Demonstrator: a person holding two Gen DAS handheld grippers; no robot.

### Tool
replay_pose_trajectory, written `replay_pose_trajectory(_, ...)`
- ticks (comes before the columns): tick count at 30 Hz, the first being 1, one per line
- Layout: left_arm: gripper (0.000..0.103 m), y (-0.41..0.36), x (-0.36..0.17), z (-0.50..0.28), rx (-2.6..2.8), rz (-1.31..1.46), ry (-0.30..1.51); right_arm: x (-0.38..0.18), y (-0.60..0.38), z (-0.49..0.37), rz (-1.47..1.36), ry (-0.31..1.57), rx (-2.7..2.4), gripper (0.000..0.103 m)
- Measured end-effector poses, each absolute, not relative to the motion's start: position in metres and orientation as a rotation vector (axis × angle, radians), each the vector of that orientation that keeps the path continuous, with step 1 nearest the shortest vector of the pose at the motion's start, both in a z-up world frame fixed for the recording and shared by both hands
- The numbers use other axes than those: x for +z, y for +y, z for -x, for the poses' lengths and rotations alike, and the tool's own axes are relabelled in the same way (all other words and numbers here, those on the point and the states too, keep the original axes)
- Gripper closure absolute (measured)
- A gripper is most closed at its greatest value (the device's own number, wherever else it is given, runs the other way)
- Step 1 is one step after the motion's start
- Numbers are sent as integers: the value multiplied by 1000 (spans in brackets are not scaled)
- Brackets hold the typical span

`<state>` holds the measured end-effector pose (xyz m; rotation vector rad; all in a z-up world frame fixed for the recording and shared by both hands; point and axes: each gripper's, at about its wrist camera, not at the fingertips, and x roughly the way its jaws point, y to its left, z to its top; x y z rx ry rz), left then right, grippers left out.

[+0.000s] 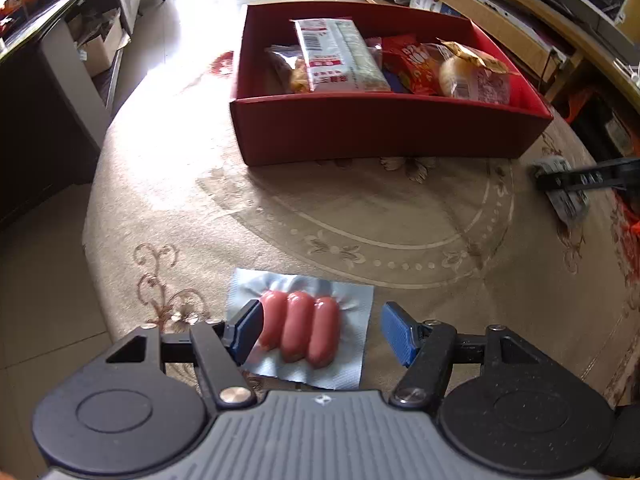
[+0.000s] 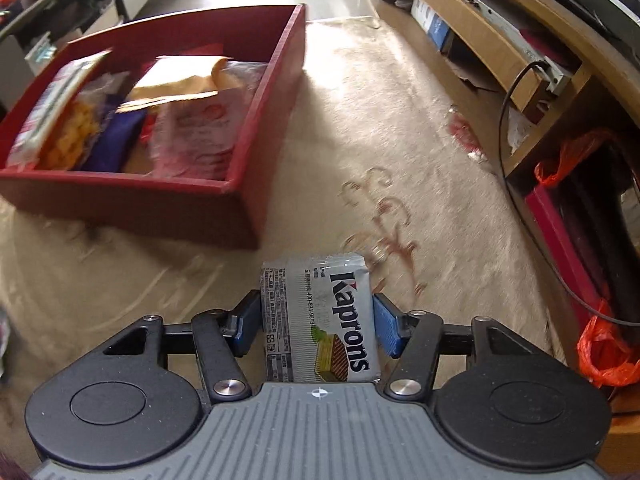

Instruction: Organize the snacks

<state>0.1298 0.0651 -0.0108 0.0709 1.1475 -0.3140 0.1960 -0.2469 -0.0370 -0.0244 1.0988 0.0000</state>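
Note:
A clear pack of three pink sausages (image 1: 298, 330) lies flat on the beige carpet. My left gripper (image 1: 320, 332) stands open over it: the left pad (image 1: 244, 330) is at the pack's left edge and the right pad (image 1: 396, 332) is well off to its right. My right gripper (image 2: 316, 324) is shut on a silver Kaprons wafer packet (image 2: 320, 320), with a blue pad pressed against each side. That gripper and packet (image 1: 564, 188) also show at the right edge of the left wrist view. The red box (image 1: 380, 132) (image 2: 120, 204) holds several snack bags.
The patterned carpet (image 1: 360, 216) runs from the grippers to the box. A wooden shelf unit (image 2: 500, 40) with a black cable (image 2: 504, 120) and orange plastic bags (image 2: 604, 356) lines the right side. A dark cabinet (image 1: 40, 120) stands on the left.

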Motion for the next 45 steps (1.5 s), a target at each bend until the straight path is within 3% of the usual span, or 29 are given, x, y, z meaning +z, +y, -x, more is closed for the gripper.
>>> replay_pose_trajectory(3, 35, 62, -16, -129, -312, -101, 1153, -21, -237, -182, 37, 1061, 28, 38)
replay_pose_trajectory(11, 35, 59, -34, -138, -257, -100, 1188, 9, -208, -156, 11, 1000, 136, 37)
replay_pose_trajectory(14, 30, 57, -40, -139, -227, -121, 1193, 10, -201, -157, 12, 998, 157, 37)
replay_pose_trajectory(17, 17, 58, -46, -145, -211, -123, 1208, 10, -198, -158, 13, 998, 177, 37)
replay_pose_trajectory(19, 16, 60, -47, -146, -201, -96, 1202, 11, -196, -158, 17, 994, 183, 37)
replay_pose_trajectory(21, 20, 61, -45, -144, -195, -89, 1191, 11, -196, -159, 16, 992, 184, 37)
replay_pose_trajectory(24, 46, 62, -33, -136, -195, -79, 1152, 14, -195, -158, 16, 982, 189, 37)
replay_pose_trajectory(30, 56, 69, -24, -131, -165, -7, 1144, 20, -198, -158, 4, 955, 183, 37)
replay_pose_trajectory(33, 78, 72, -13, -131, -201, 31, 1120, 22, -200, -158, -3, 949, 177, 37)
replay_pose_trajectory(35, 81, 72, -13, -132, -212, 36, 1131, 23, -200, -158, -6, 944, 176, 37)
replay_pose_trajectory(39, 79, 63, -19, -131, -188, -51, 1139, 20, -198, -159, 4, 952, 177, 37)
replay_pose_trajectory(41, 71, 66, -16, -132, -177, -43, 1139, 20, -197, -160, 6, 954, 177, 37)
replay_pose_trajectory(43, 53, 76, -11, -134, -143, -3, 1139, 21, -197, -161, 7, 953, 182, 37)
replay_pose_trajectory(45, 43, 89, -8, -132, -123, 59, 1155, 22, -196, -161, 5, 950, 190, 37)
